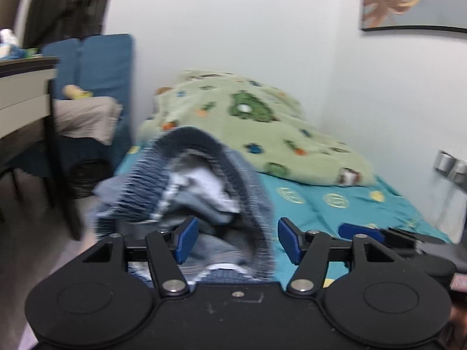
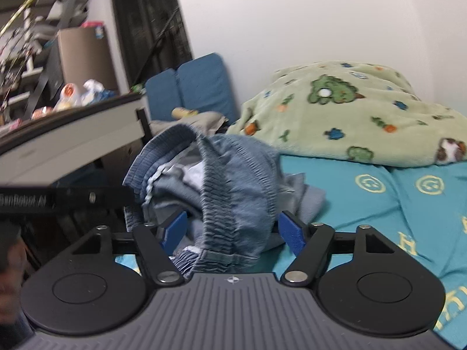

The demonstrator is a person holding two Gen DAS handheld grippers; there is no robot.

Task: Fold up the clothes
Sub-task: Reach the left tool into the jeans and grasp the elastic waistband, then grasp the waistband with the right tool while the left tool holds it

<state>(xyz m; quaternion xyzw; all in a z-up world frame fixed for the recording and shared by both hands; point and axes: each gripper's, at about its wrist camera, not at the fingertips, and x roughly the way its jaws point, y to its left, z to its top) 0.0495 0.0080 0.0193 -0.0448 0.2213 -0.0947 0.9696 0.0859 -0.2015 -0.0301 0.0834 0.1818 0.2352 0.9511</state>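
Blue denim garment (image 2: 230,175) heaped near the bed's (image 2: 364,213) left edge, elastic waistband gaping upward; left gripper (image 1: 238,240) spread wide, waistband between its pads; right gripper (image 2: 233,233) likewise apart, straddling the bunched fabric; green blanket (image 2: 350,110) piled beyond.

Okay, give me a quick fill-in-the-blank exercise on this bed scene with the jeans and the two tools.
1. The crumpled denim jeans lie on a ____ bedsheet.
2. The fingers of the left tool and of the right tool stand ____.
3. The fleece blanket behind the jeans is pale ____.
4. The pads on the tool fingers are ____.

Missing words: teal; open; green; blue
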